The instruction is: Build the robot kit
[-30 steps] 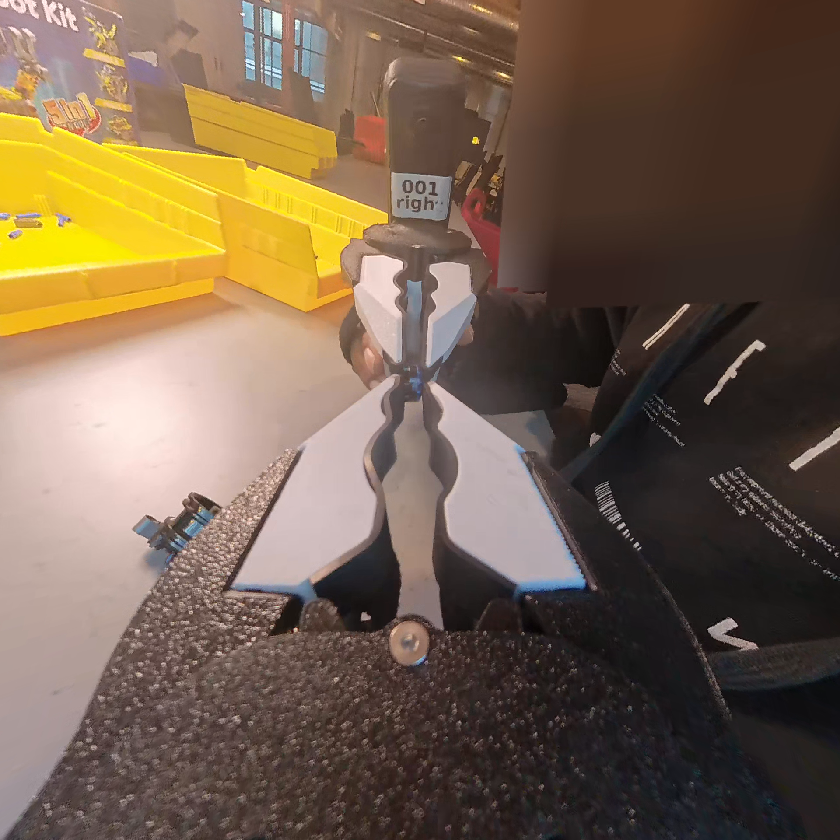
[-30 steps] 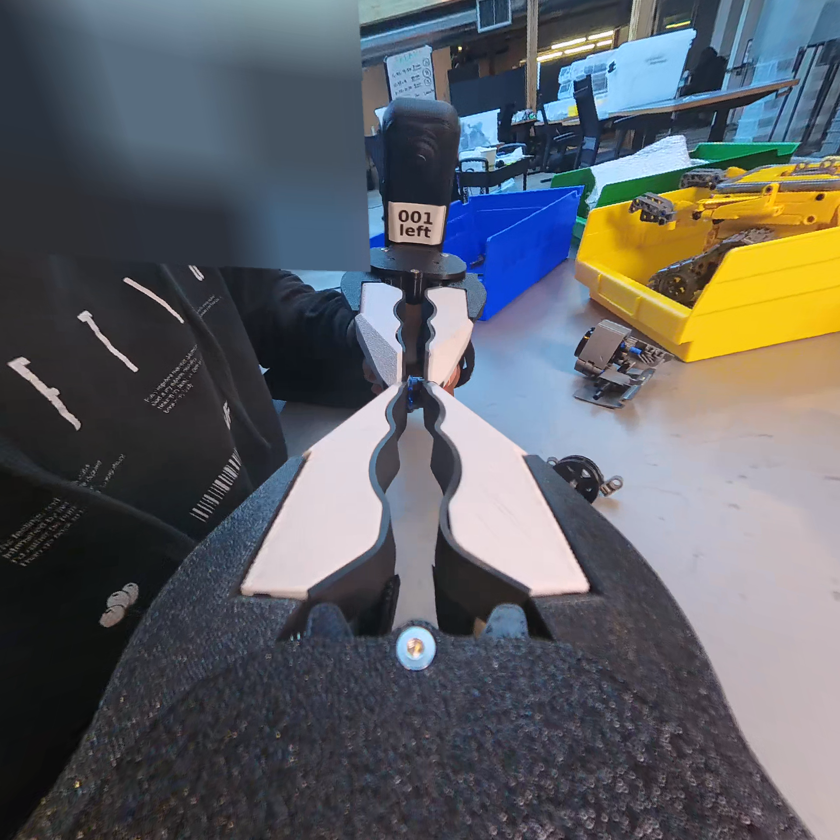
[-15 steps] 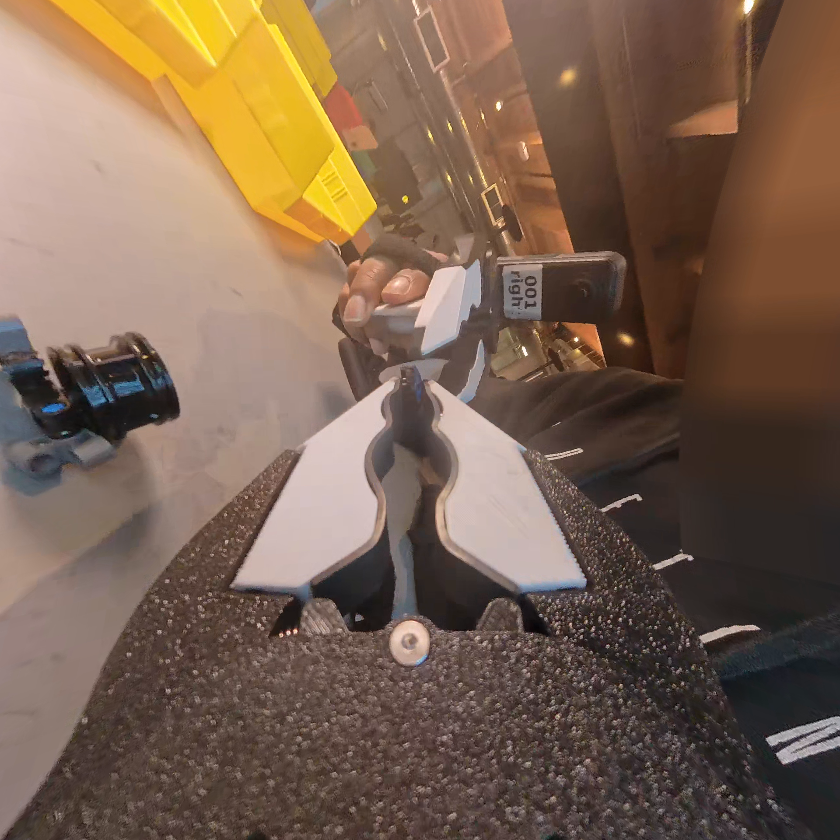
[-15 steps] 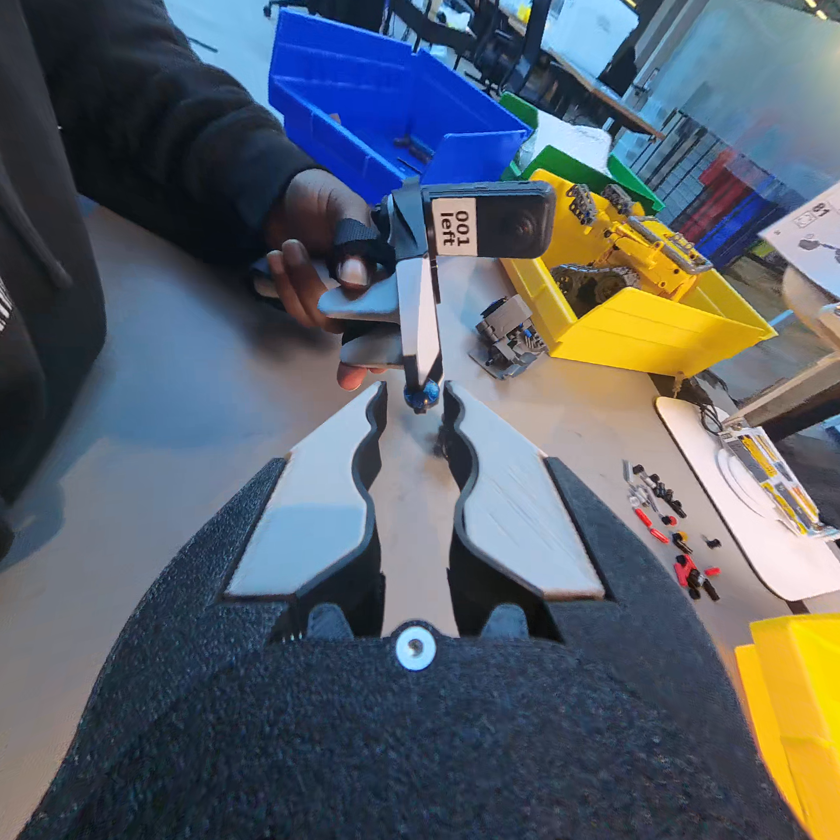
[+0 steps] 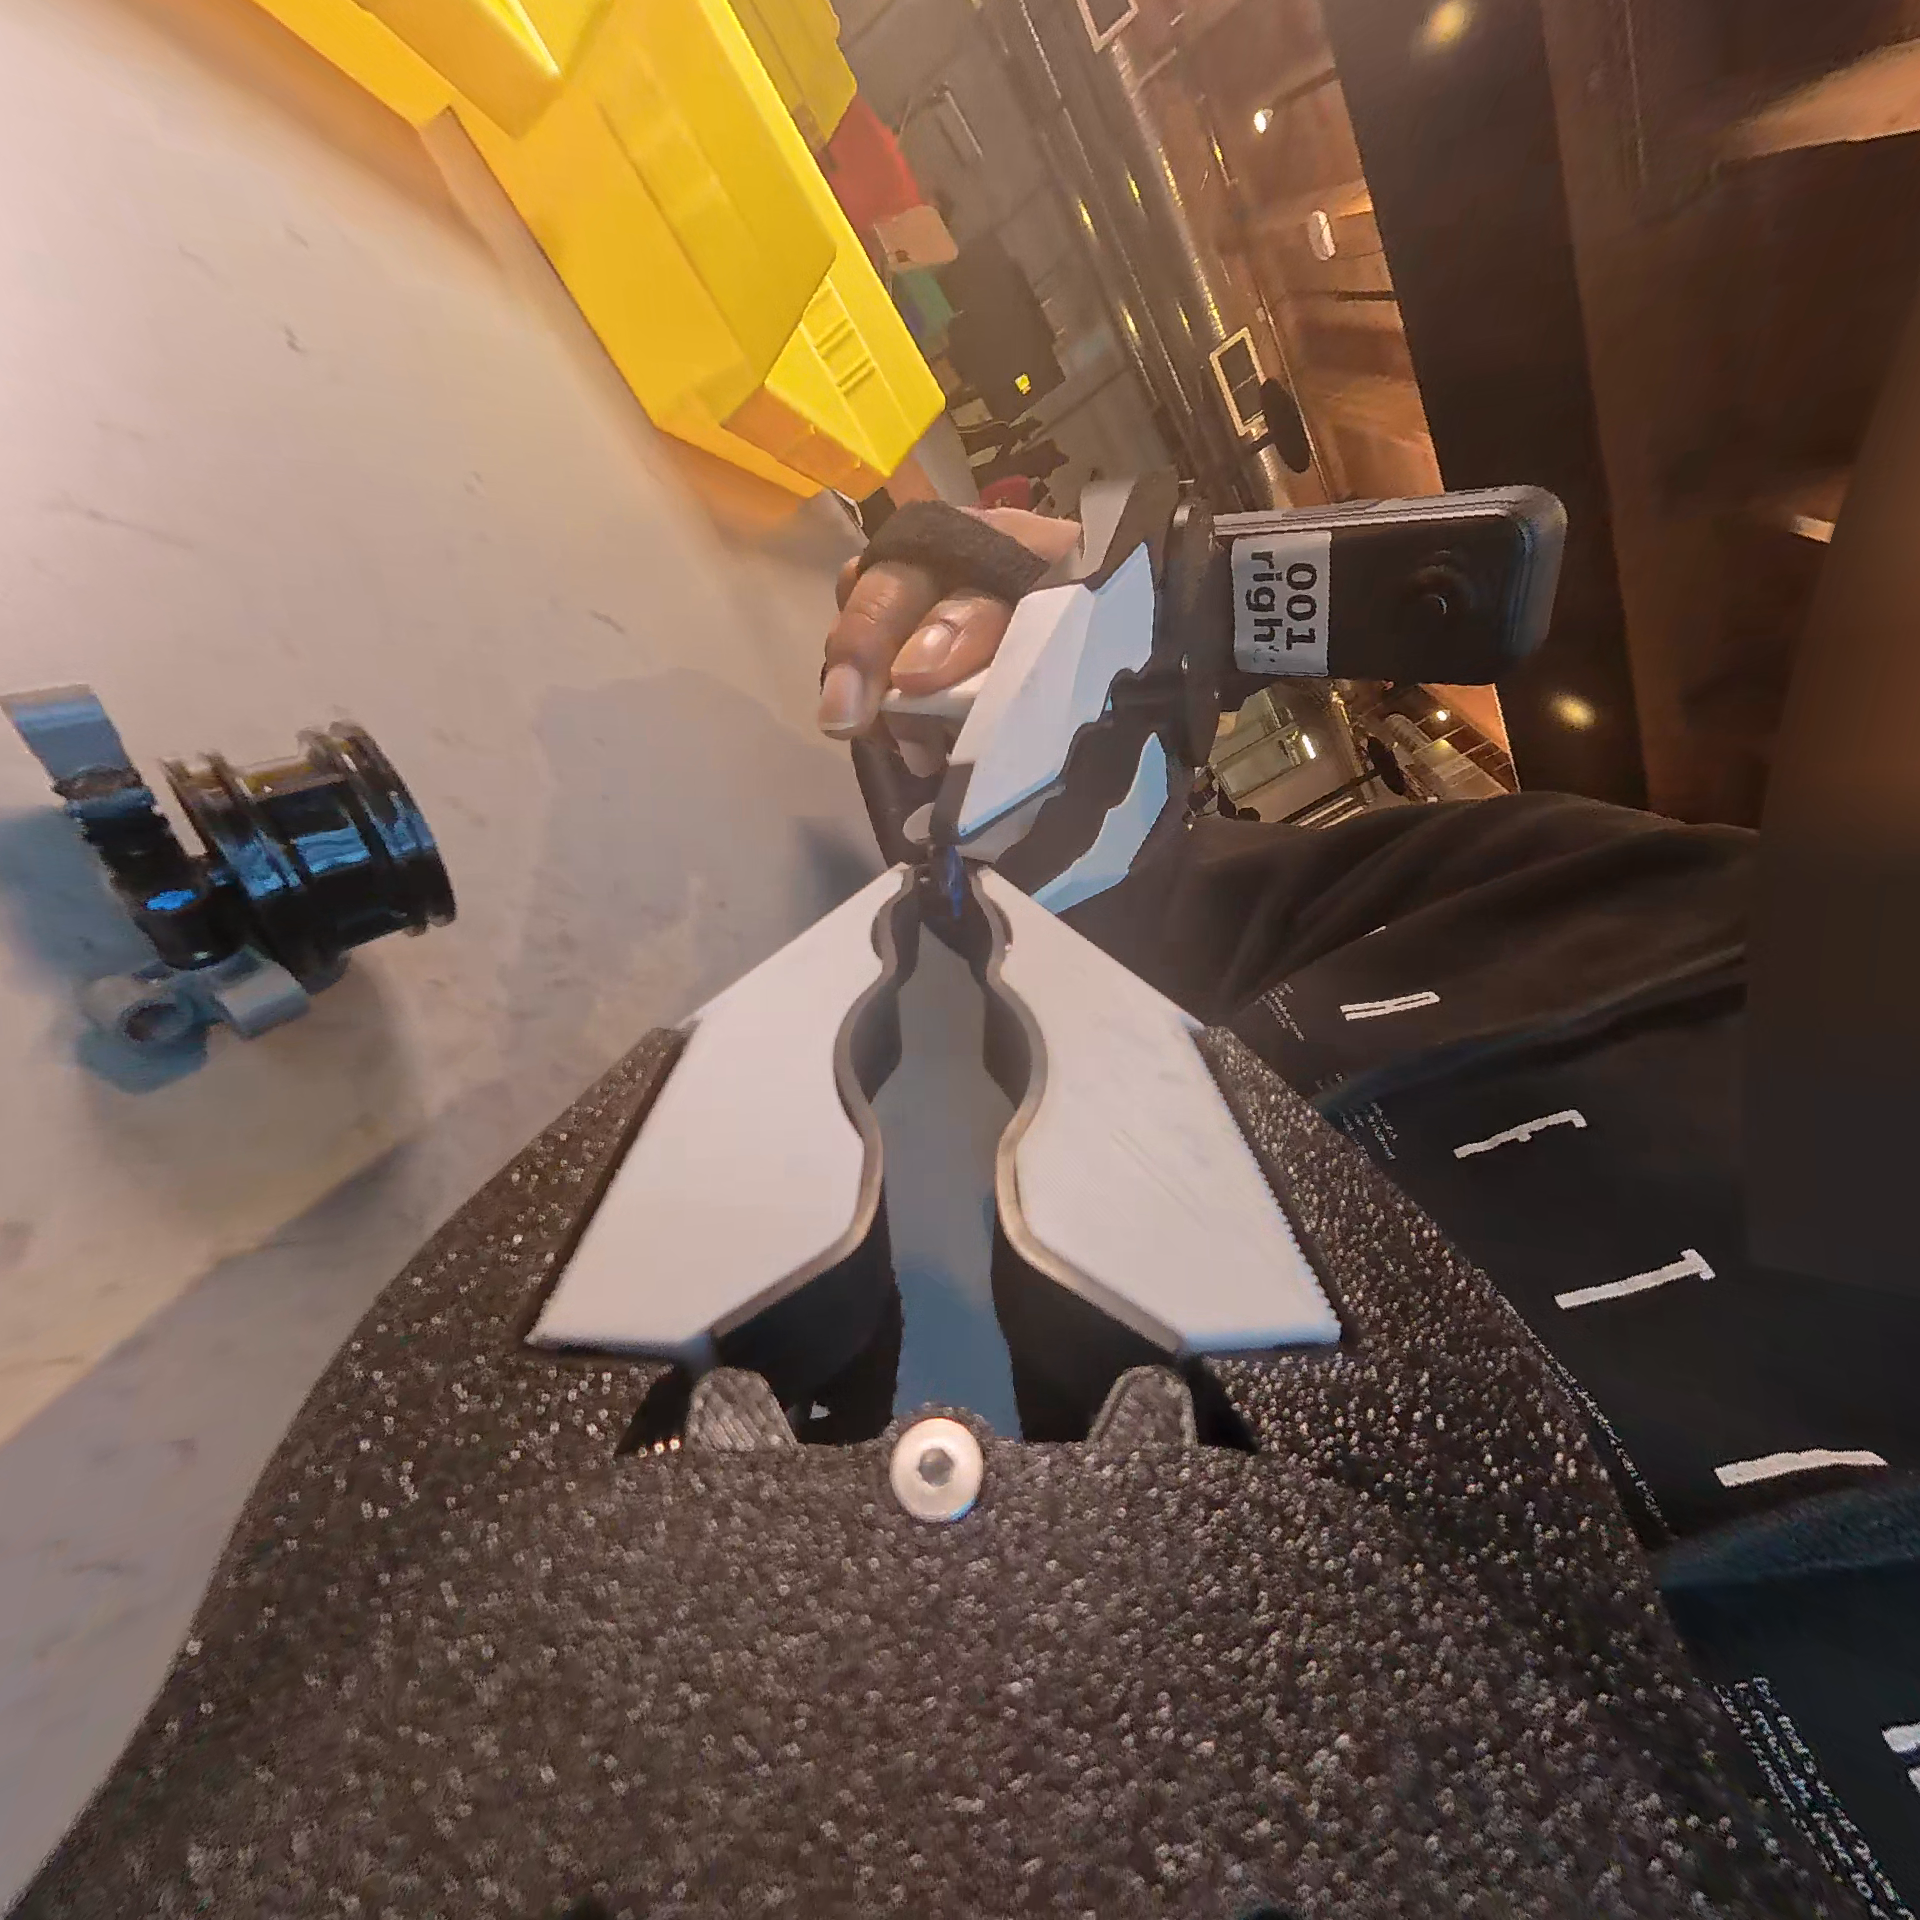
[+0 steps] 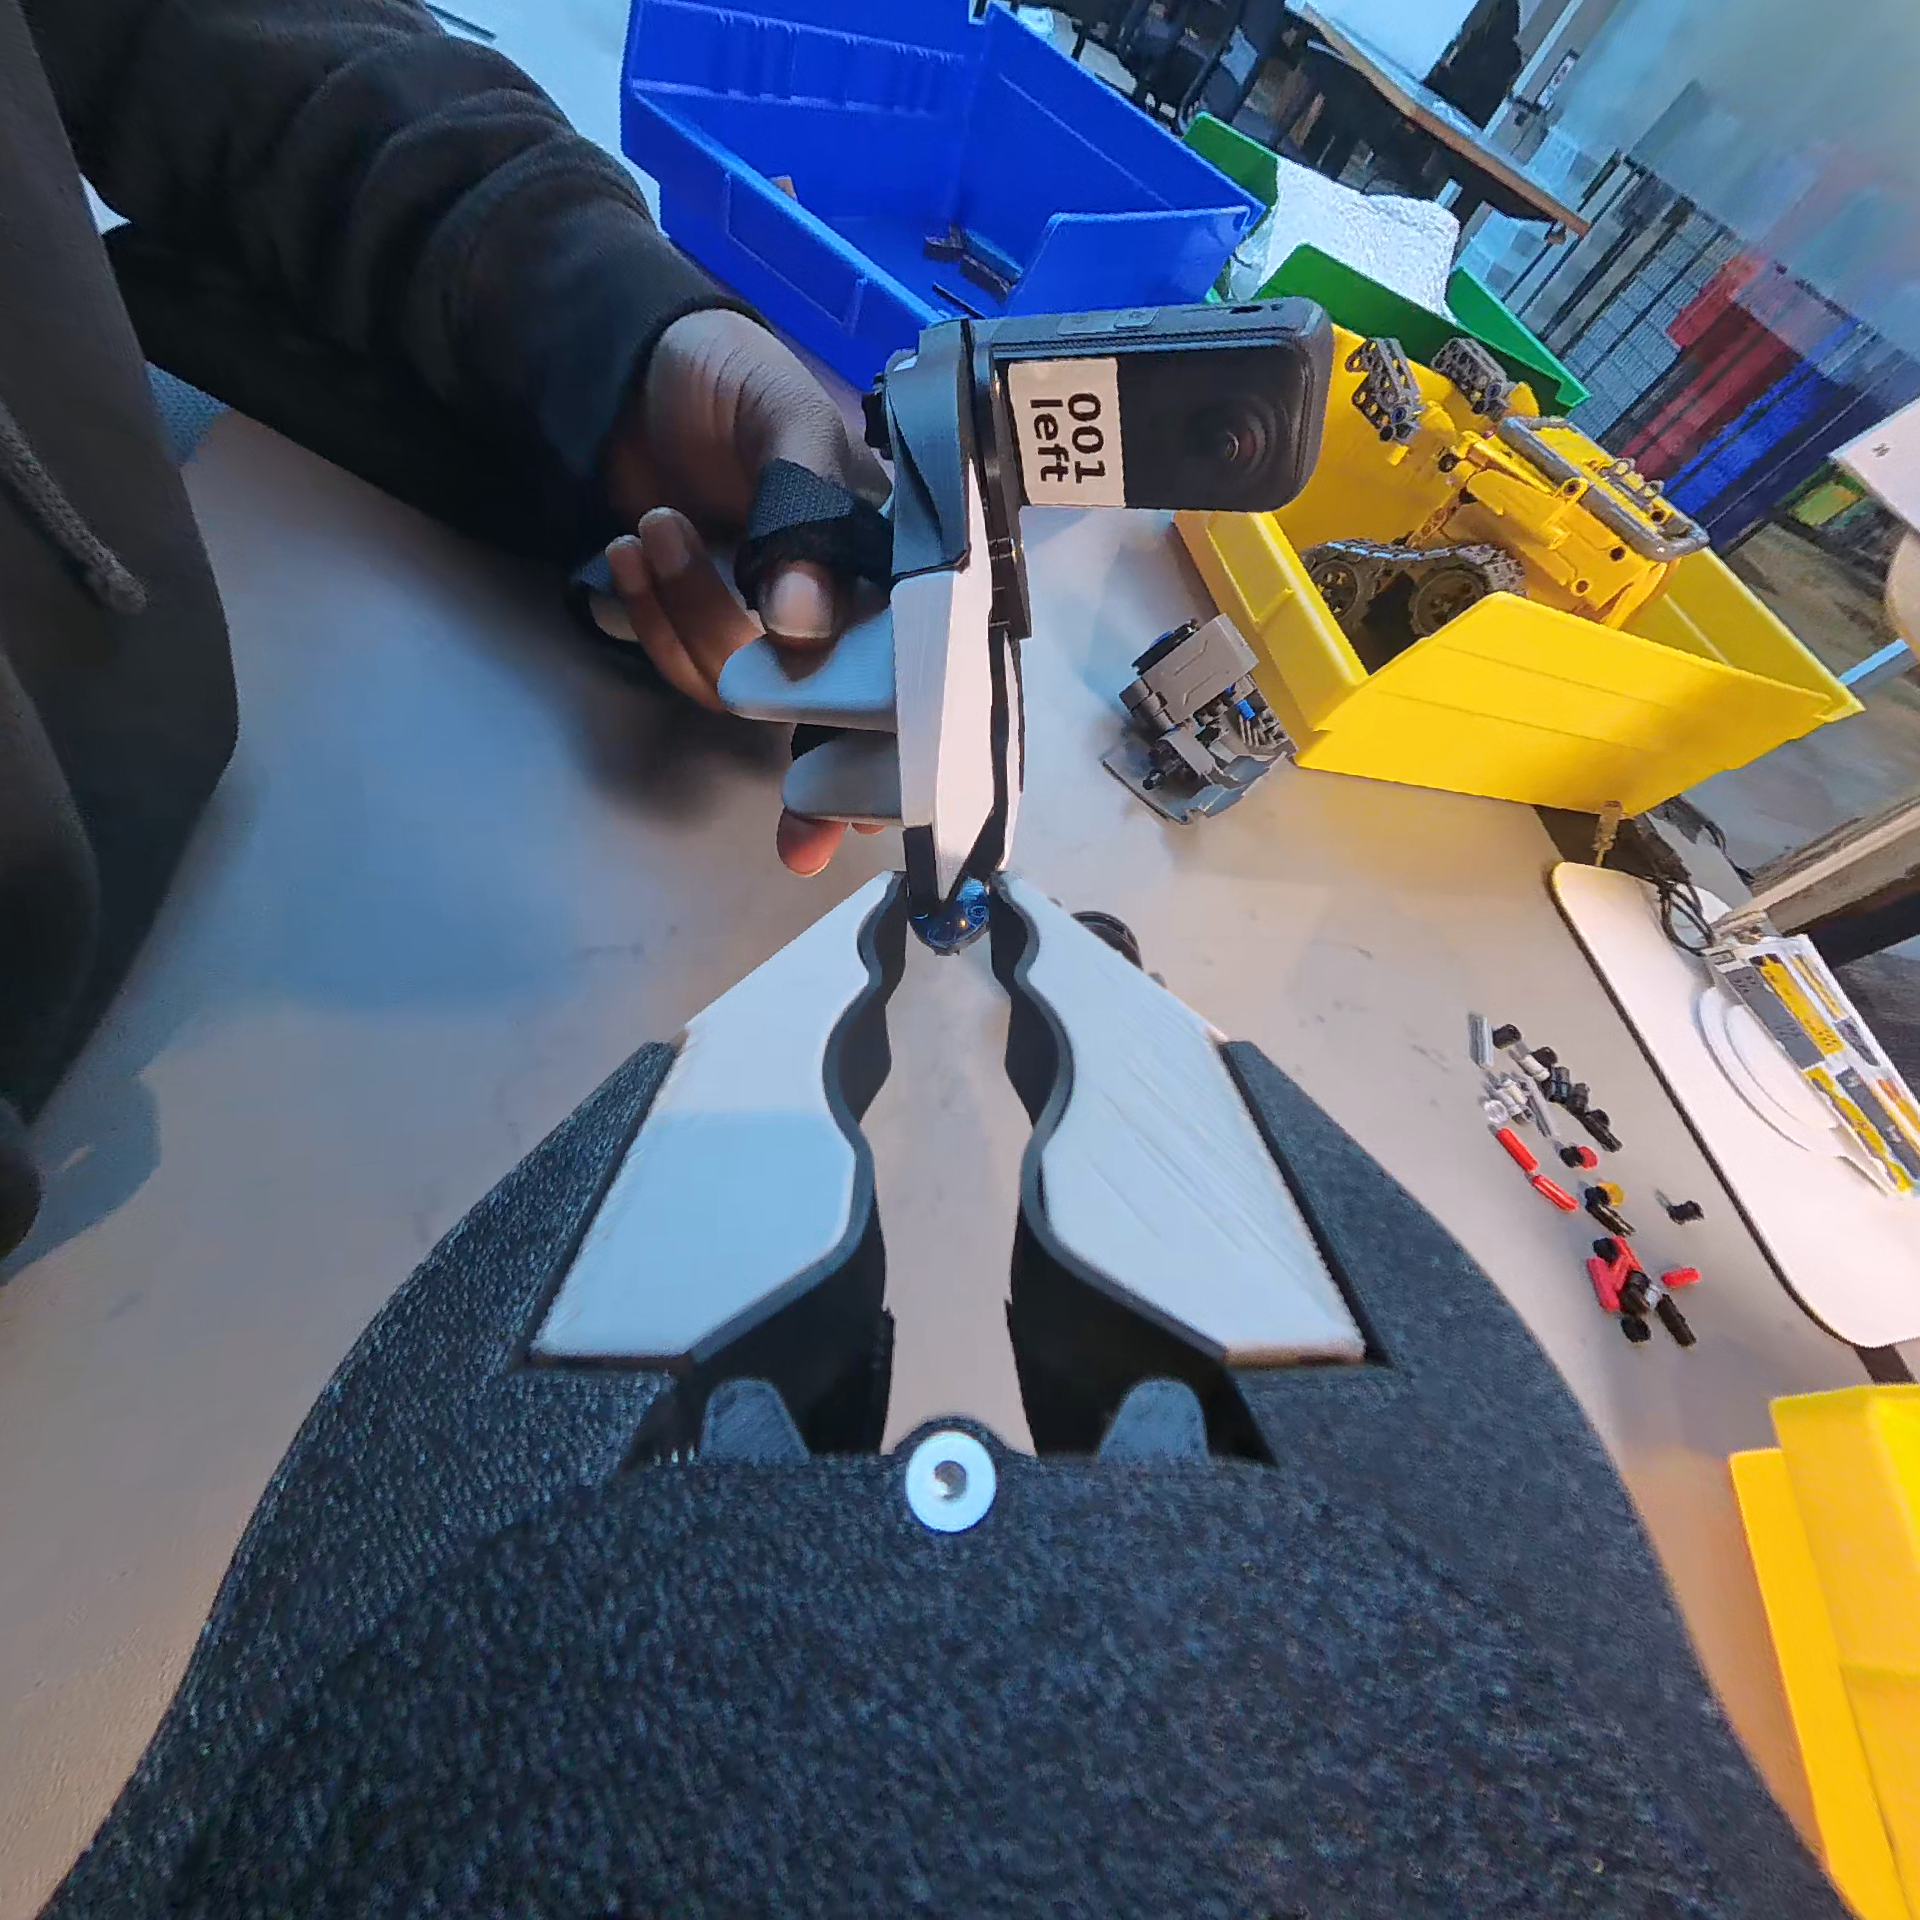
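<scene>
My left gripper (image 5: 940,894) is shut on a small blue piece (image 5: 943,881), held above the grey table (image 5: 312,520). In the right wrist view the left gripper (image 6: 951,883) shows edge-on, with the blue piece (image 6: 948,920) pinched at its tips. My right gripper (image 6: 945,896) is open by a narrow gap. Its fingertips stand on either side of the blue piece, close to it. In the left wrist view the right gripper (image 5: 940,836) meets mine tip to tip, turned on its side. A person's hands hold both handles.
A black wheel hub on a grey part (image 5: 270,862) lies at the left. Yellow bins (image 5: 707,239) stand behind it. A blue bin (image 6: 935,177), a yellow bin with a tracked model (image 6: 1538,686), a grey assembly (image 6: 1195,717), loose pins (image 6: 1579,1174) and a white sheet (image 6: 1766,1122) lie to the right. My left and right fingertips are right by each other.
A second ago both grippers were shut on the blue piece. The right gripper has opened off it. Both grippers have rolled onto their sides, and the right jaws have since narrowed a little.
</scene>
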Demonstrator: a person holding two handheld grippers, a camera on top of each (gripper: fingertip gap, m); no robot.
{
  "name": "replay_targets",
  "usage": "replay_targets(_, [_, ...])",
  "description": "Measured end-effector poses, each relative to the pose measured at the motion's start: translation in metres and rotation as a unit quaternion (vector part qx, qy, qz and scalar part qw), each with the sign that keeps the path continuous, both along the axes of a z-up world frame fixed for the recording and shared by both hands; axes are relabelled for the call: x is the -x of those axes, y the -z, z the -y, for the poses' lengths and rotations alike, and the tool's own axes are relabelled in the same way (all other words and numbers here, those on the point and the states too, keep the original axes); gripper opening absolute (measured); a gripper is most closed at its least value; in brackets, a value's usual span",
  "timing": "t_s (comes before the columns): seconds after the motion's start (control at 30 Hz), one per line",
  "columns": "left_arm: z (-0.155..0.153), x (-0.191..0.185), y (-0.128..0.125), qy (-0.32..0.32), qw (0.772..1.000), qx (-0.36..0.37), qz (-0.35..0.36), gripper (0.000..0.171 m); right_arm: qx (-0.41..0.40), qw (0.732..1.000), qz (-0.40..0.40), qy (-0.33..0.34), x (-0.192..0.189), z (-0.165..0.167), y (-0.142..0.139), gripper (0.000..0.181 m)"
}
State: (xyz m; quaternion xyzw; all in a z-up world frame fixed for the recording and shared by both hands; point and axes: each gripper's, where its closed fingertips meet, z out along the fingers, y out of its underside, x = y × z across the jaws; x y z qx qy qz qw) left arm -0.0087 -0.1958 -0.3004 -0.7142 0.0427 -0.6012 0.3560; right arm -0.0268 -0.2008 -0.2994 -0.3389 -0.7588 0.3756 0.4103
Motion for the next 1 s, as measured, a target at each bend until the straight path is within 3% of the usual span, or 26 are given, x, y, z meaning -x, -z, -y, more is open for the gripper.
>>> replay_targets(0.5, [-0.001,0.0,0.01,0.006,1.0,0.023,-0.006,0.008,-0.009,1.0,0.022,-0.008,0.0,-0.003,0.015,0.016])
replay_targets(0.6, [-0.003,0.009,-0.006,-0.001,1.0,-0.018,0.002,0.027,0.028,1.0,0.007,0.01,0.002,-0.011,0.008,0.016])
replay_targets(0.67, [-0.01,0.025,-0.01,-0.037,0.996,-0.062,-0.049,0.039,0.055,0.998,-0.005,0.023,0.001,-0.018,0.002,0.016])
replay_targets(0.83, [-0.021,0.064,0.015,-0.096,0.941,-0.143,-0.292,0.07,0.083,0.996,-0.023,0.028,-0.001,-0.024,-0.006,0.016])
replay_targets(1.0, [-0.032,0.075,0.041,-0.087,0.847,-0.2,-0.485,0.072,0.085,0.995,-0.025,0.047,-0.003,-0.033,-0.006,0.016])
